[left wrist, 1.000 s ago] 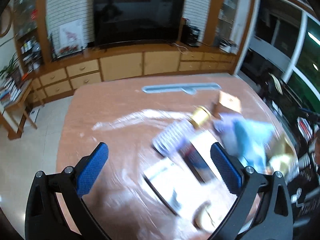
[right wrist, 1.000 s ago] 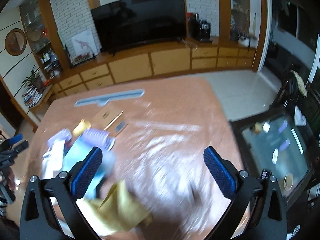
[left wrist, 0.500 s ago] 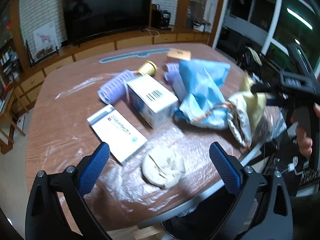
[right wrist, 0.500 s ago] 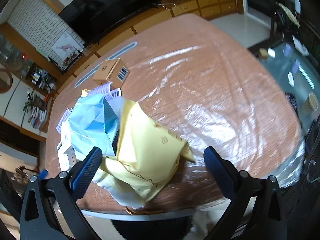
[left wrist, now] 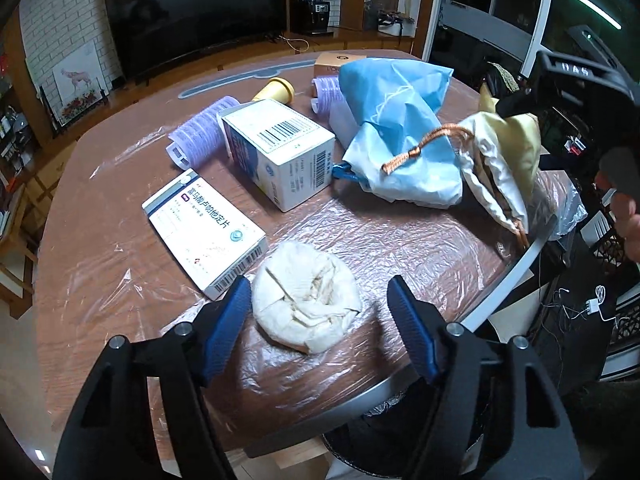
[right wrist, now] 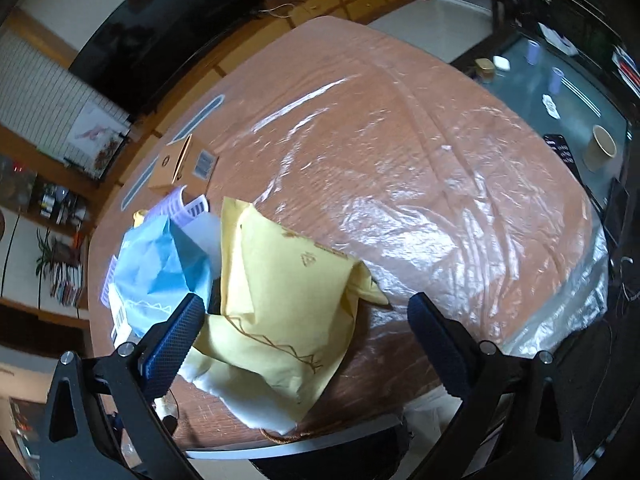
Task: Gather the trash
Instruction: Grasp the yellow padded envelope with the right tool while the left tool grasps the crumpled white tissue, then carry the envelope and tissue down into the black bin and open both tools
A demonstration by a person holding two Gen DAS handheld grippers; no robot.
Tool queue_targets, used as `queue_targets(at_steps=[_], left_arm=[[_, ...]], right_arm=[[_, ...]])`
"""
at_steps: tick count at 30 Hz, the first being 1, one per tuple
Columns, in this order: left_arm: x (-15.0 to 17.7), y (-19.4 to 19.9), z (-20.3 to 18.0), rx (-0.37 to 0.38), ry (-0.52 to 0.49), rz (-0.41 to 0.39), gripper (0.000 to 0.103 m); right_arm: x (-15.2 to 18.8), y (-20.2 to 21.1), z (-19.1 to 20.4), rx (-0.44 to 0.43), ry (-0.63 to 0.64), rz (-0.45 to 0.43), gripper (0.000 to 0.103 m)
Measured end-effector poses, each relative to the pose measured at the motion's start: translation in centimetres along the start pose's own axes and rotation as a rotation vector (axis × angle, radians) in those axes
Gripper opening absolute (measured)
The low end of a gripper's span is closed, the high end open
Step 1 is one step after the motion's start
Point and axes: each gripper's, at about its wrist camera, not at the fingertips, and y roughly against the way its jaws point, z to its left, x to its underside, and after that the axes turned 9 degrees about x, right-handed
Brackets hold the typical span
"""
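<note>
While its jaws close, the left hand-held gripper (left wrist: 316,316) straddles a crumpled white paper wad (left wrist: 306,300) near the bench's (left wrist: 100,264) front edge, the pads not yet pressing it. The right hand-held gripper (right wrist: 304,340) hangs released over a yellow drawstring bag (right wrist: 288,308), beside a blue bag (right wrist: 160,268).

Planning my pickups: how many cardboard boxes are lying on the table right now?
3. A flat white box nearest the left gripper, a bigger white barcoded box behind it, and a brown box at the far edge. The bags may hide more.
</note>
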Motion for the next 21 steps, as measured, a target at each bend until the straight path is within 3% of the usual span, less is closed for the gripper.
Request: queue_targets(at_steps=[5, 11, 12, 13, 14, 15, 16, 17, 21], left_arm=[[-0.1, 0.0, -0.4, 0.006, -0.009, -0.010, 0.071], [-0.5, -0.1, -0.5, 0.006, -0.012, -0.015, 0.071], [-0.5, -0.2, -0.6, 0.002, -0.019, -0.013, 0.071], [-0.5, -0.3, -0.7, -0.003, -0.026, -0.012, 0.071], [-0.5, -0.5, -0.8, -0.008, -0.031, -0.011, 0.068], [-0.5, -0.5, -0.9, -0.011, -0.033, -0.011, 0.063], [-0.5, -0.6, -0.8, -0.012, -0.031, -0.009, 0.053], [-0.5, -0.6, -0.6, -0.005, -0.022, -0.009, 0.051], [-0.4, -0.3, -0.2, 0.016, -0.005, -0.020, 0.051]], right_arm=[[-0.2, -0.2, -2.3, -0.098, -0.091, 0.069, 0.099], [1.0, -2.6, -2.6, -0.122, -0.153, 0.186, 0.099], [0.9, -2.4, -2.2, -0.113, -0.143, 0.163, 0.099], [0.9, -2.5, -1.9, -0.121, -0.128, 0.162, 0.091], [0.8, -2.6, -1.4, -0.162, -0.120, 0.172, 0.070], [0.8, -2.8, -1.1, -0.184, -0.121, 0.182, 0.063], [0.8, -2.9, -0.7, -0.203, -0.112, 0.188, 0.061], [0.8, -3.0, -0.4, -0.210, -0.101, 0.183, 0.055], [0.5, -2.3, 0.8, -0.225, -0.040, 0.142, 0.053]])
